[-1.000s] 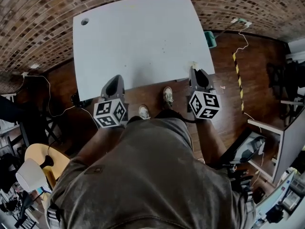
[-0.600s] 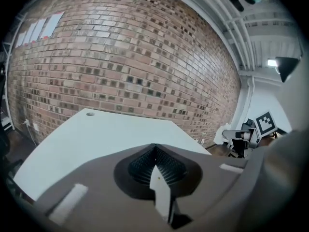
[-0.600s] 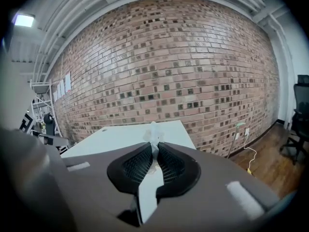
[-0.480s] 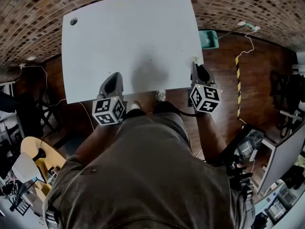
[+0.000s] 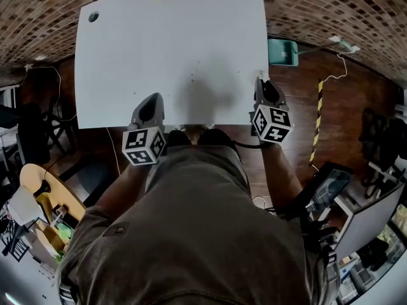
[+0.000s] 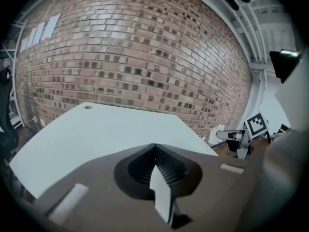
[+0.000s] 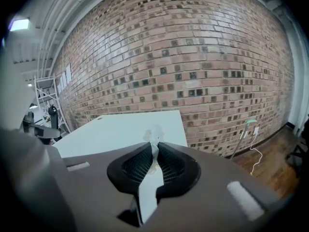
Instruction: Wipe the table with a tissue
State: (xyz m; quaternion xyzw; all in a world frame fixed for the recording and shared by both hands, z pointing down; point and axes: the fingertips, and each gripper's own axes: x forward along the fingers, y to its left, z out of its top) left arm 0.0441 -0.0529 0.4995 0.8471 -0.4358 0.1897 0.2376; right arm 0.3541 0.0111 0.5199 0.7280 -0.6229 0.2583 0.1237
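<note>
Far left in the head view, a pale wooden chair (image 5: 39, 186) stands on the dark wooden floor (image 5: 299, 126), well apart from the table. A white rectangular table (image 5: 172, 43) fills the upper middle of that view, its far edge against a reddish brick wall (image 6: 135, 57). A small round cable hole (image 5: 93, 17) sits in the table's far left corner.

My left gripper (image 5: 151, 100), grey with a black-and-white marker cube on its back, is held over the table's near edge, left of centre. In the left gripper view its two dark ribbed jaws are pressed together at the tips, and nothing is caught between them. Beyond them lies the bare tabletop and the brick wall.

My body, in an olive shirt, fills the lower middle of the head view.

My right gripper (image 5: 260, 81) is held at the table's near right corner. In the right gripper view its jaws are clamped on a crumpled white tissue (image 7: 154, 133). A small tuft of it pokes out past the tips, towards the tabletop. I cannot tell whether the tissue touches the surface.

Further right, a teal plastic bin (image 5: 282, 51) stands on the floor just beside the table's right edge. A strip of yellow and black hazard tape (image 5: 317, 116) runs along the floor beyond it.
</note>
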